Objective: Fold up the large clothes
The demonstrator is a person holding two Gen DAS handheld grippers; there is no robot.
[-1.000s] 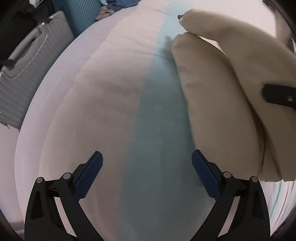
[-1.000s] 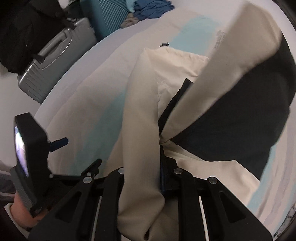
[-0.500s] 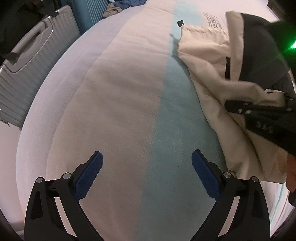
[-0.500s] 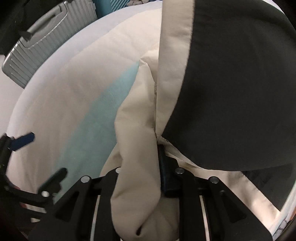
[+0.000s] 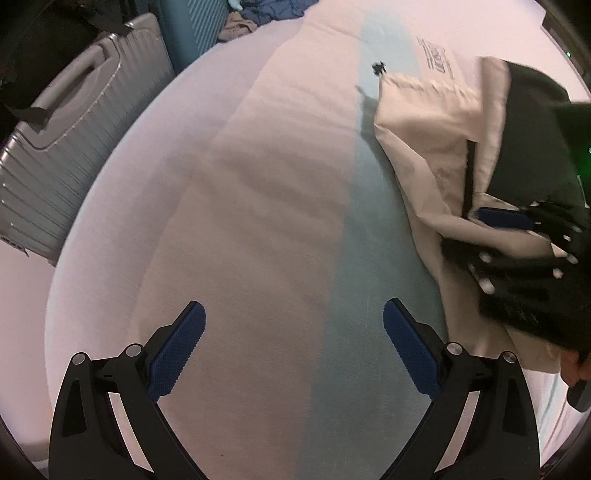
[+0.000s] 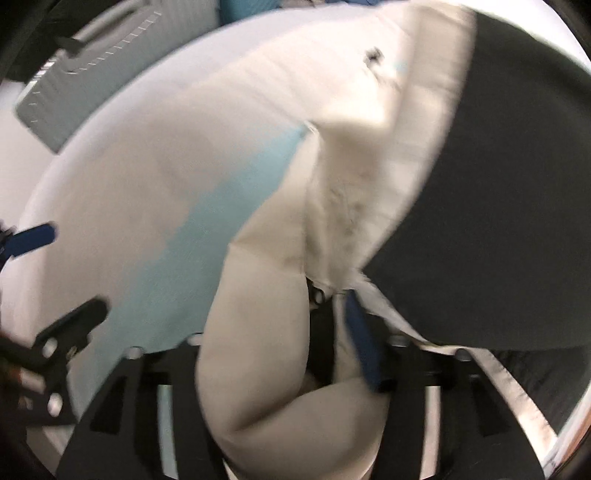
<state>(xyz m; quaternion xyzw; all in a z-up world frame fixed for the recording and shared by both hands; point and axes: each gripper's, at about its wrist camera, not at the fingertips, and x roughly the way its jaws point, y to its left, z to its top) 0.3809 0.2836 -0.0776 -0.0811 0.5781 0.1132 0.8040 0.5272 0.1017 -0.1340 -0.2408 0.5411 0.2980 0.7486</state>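
A cream jacket [image 5: 424, 140] with a black lining [image 5: 528, 129] lies bunched on the right side of the bed [image 5: 240, 221]. My right gripper [image 5: 476, 236] sits low on it, pointing steeply down. In the right wrist view its jaws are opening: one blue pad [image 6: 360, 343] shows bare with a dark gap beside it. A thick cream fold [image 6: 258, 350] still drapes between the fingers and hides the other one. The black lining [image 6: 498, 221] fills the right of that view. My left gripper [image 5: 293, 314] hangs open over bare sheet, left of the jacket, with nothing in it.
A teal stripe [image 5: 369, 258] runs down the sheet beside the jacket. A grey hard suitcase [image 5: 62, 147] and a teal one [image 5: 199, 33] stand along the bed's far left side. Blue clothes [image 5: 273, 9] are heaped beyond them.
The right gripper sank toward the bed with the jacket, and its jaws have parted from the fold they were clamping. The left gripper drew away; the jacket now sits farther right in its view.
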